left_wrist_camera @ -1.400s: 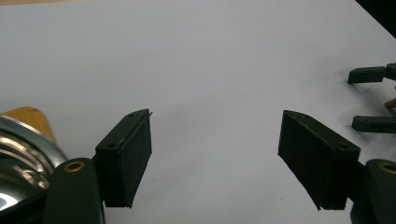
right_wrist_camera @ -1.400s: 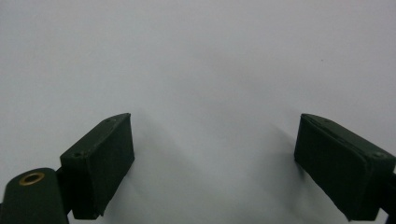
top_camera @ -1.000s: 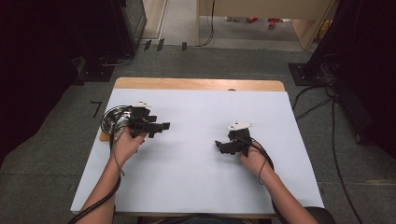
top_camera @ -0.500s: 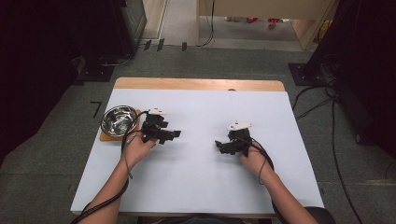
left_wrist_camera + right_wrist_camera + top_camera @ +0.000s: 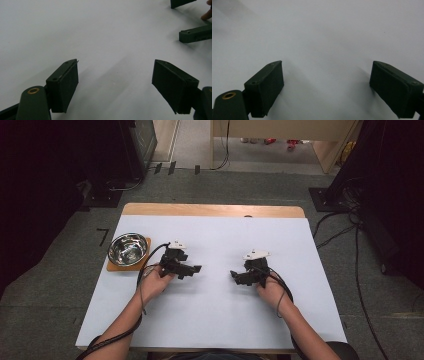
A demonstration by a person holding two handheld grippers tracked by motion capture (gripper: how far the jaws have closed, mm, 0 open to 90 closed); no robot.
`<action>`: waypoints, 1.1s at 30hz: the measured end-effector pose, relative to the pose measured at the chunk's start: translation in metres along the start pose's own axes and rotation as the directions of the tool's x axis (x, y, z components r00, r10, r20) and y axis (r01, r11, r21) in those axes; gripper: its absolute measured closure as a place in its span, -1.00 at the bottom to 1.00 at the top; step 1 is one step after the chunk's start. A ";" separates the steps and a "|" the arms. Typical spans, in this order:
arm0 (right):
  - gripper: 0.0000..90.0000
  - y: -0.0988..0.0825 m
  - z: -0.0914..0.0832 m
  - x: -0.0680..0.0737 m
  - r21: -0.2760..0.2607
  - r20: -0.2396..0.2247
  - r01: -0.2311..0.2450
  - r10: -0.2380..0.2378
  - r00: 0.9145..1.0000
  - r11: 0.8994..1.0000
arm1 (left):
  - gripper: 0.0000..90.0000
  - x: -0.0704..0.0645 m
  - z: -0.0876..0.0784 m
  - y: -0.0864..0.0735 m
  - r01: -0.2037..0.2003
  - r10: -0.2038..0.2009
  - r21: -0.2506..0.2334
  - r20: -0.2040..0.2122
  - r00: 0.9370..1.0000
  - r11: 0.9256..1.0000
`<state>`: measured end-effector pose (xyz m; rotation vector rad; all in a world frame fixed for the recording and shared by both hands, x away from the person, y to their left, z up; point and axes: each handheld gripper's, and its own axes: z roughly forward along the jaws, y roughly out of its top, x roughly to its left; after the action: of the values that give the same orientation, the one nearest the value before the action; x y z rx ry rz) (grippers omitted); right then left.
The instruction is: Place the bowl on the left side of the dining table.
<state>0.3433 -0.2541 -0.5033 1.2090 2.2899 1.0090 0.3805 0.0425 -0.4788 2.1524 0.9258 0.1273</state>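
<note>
The steel bowl (image 5: 127, 249) sits on a small wooden board (image 5: 114, 266) at the left edge of the white surface (image 5: 225, 320), upright and seemingly empty, just beyond the left gripper (image 5: 192, 269). Nothing is held at this moment. Both tools rest low over bare surface with their tips turned toward each other across the middle, so I'd judge this a pause between steps rather than a grasp in hand.

In the left gripper view the fingers (image 5: 63, 85) stand wide apart with only white sheet between them, and the tips of the other tool show at the top right. In the right gripper view the fingers (image 5: 265, 87) are spread as well, nothing between them.

If the bowl is to be taken up, the left hand (image 5: 157, 281) would have to swing back toward it and set one finger over the rim. The rim is thin and shiny, so it looks prone to slipping.

The right gripper (image 5: 235, 276) is held by the right hand (image 5: 271, 289), wrist low, forearm angling in from the near edge; the left forearm mirrors it.
</note>
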 end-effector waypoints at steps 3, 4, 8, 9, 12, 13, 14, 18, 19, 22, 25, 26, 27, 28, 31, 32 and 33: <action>-0.74 0.000 0.000 0.000 0.000 0.000 0.000 0.000 1.000 1.000 | -0.52 -0.003 0.004 -0.001 -0.021 0.021 0.007 -0.002 1.000 1.000; -0.74 0.000 0.000 0.000 -0.001 0.000 0.001 -0.001 1.000 1.000 | -0.52 -0.004 0.005 -0.001 -0.026 0.026 0.010 0.001 1.000 1.000; -0.74 0.000 0.000 0.000 0.000 0.001 0.000 0.000 1.000 1.000 | -0.52 -0.008 0.009 -0.003 -0.062 0.062 0.021 0.000 0.998 0.998; -0.74 0.000 0.000 0.000 0.000 0.000 0.000 0.000 1.000 1.000 | -0.52 -0.009 0.010 -0.003 -0.066 0.066 0.020 0.001 0.998 0.998; -0.74 0.000 0.000 0.000 0.000 0.000 -0.001 0.001 1.000 1.000 | -0.52 -0.011 0.013 -0.003 -0.080 0.080 0.029 -0.001 0.997 0.996; -0.74 0.000 0.000 0.000 0.000 0.000 0.000 0.000 1.000 1.000 | -0.53 -0.012 0.014 -0.004 -0.088 0.089 0.027 -0.003 0.996 0.996; -0.74 0.000 0.000 0.000 0.000 0.000 -0.001 0.001 1.000 1.000 | -0.53 -0.012 0.014 -0.004 -0.095 0.095 0.025 -0.003 0.995 0.995; -0.74 0.000 0.000 0.000 0.000 0.000 0.000 0.000 1.000 1.000 | -0.56 -0.013 0.015 -0.005 -0.103 0.103 0.020 0.000 0.995 0.994; -0.74 0.000 0.000 0.000 0.000 0.000 -0.001 0.001 1.000 1.000 | -0.57 -0.013 0.015 -0.005 -0.106 0.106 0.018 0.001 0.994 0.994; -0.74 0.000 0.000 0.000 0.000 0.000 0.000 0.000 1.000 1.000 | -0.59 -0.014 0.016 -0.006 -0.124 0.124 0.018 -0.003 0.992 0.992; -0.74 0.000 0.000 0.000 0.000 0.000 0.000 0.000 1.000 1.000 | -0.62 -0.014 0.016 -0.007 -0.130 0.130 0.014 -0.002 0.991 0.991; -0.74 0.000 0.000 0.000 0.000 0.000 -0.001 0.001 1.000 1.000 | -0.62 -0.015 0.016 -0.007 -0.132 0.132 0.014 -0.004 0.991 0.991; -0.74 0.000 0.000 0.000 0.000 0.000 -0.001 0.001 1.000 1.000 | -0.62 -0.015 0.016 -0.007 -0.132 0.132 0.013 -0.003 0.991 0.991; -0.74 0.000 0.000 0.000 0.000 0.000 0.000 0.000 1.000 1.000 | -0.63 -0.014 0.016 -0.007 -0.131 0.131 0.012 -0.002 0.991 0.991; -0.74 0.000 0.000 0.000 0.000 -0.001 0.000 0.000 1.000 1.000 | -0.63 -0.014 0.016 -0.007 -0.131 0.131 0.010 0.001 0.991 0.991; -0.74 0.000 0.000 0.000 0.000 0.000 -0.001 0.001 1.000 1.000 | -0.63 -0.014 0.016 -0.007 -0.131 0.131 0.010 0.001 0.991 0.991; -0.74 0.000 0.000 0.000 0.000 -0.001 -0.001 0.001 1.000 1.000 | -0.62 -0.014 0.016 -0.007 -0.132 0.132 0.011 0.000 0.991 0.991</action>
<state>0.3432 -0.2540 -0.5033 1.2098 2.2905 1.0093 0.3720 0.0263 -0.4924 2.2230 0.7861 0.1884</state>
